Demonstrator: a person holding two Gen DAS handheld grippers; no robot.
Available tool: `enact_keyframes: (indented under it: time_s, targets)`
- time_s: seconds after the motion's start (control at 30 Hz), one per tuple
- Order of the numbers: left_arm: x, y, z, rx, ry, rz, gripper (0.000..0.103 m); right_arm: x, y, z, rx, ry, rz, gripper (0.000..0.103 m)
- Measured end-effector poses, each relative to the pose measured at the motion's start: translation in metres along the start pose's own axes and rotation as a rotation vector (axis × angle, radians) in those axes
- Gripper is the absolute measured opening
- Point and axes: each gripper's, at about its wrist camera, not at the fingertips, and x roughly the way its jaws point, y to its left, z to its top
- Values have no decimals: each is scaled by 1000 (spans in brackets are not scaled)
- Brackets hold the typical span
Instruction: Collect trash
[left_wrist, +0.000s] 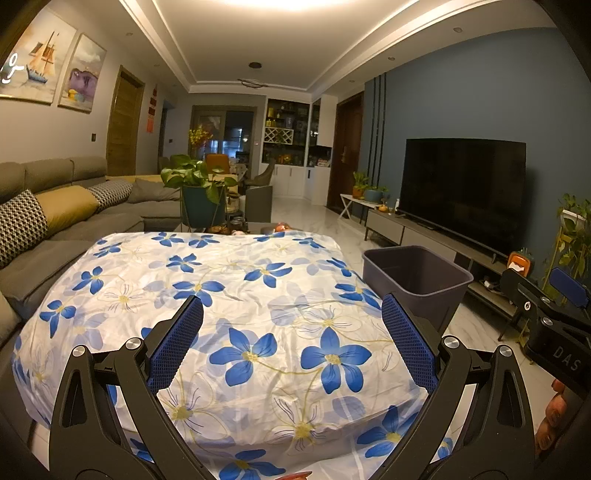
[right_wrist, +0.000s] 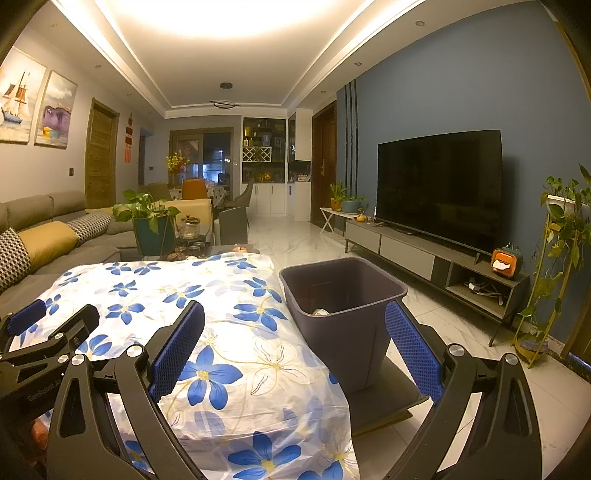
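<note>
both grippers, left (left_wrist: 291, 343) and right (right_wrist: 295, 347), hang spread wide and empty over the cloth (left_wrist: 236, 280), which has no trash showing on it. the only trash in view is a pale item (right_wrist: 320, 312) at the bottom of the bin (right_wrist: 354, 343) beside the table. it looks small and light, probably crushable, so pinch gently; what it is i cannot tell.

Black left hand-held gripper (left_wrist: 291, 343), blue mesh pads (left_wrist: 177, 345), silver screws (left_wrist: 133, 343)
</note>
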Motion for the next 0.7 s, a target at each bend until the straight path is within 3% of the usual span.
enact_keyframes:
  time_s: [0.4,0.57,0.7]
  targets:
    - [-1,-5,1,6,0,-9,93,1,-1,-1,0,1,1,95]
    - [1,-7,-1,28,10,-21,74,0,-1,0,3,2,1,95]
    - [0,-7,-2,35,11,-37,71,0,-1,-1,3,1,2,95]
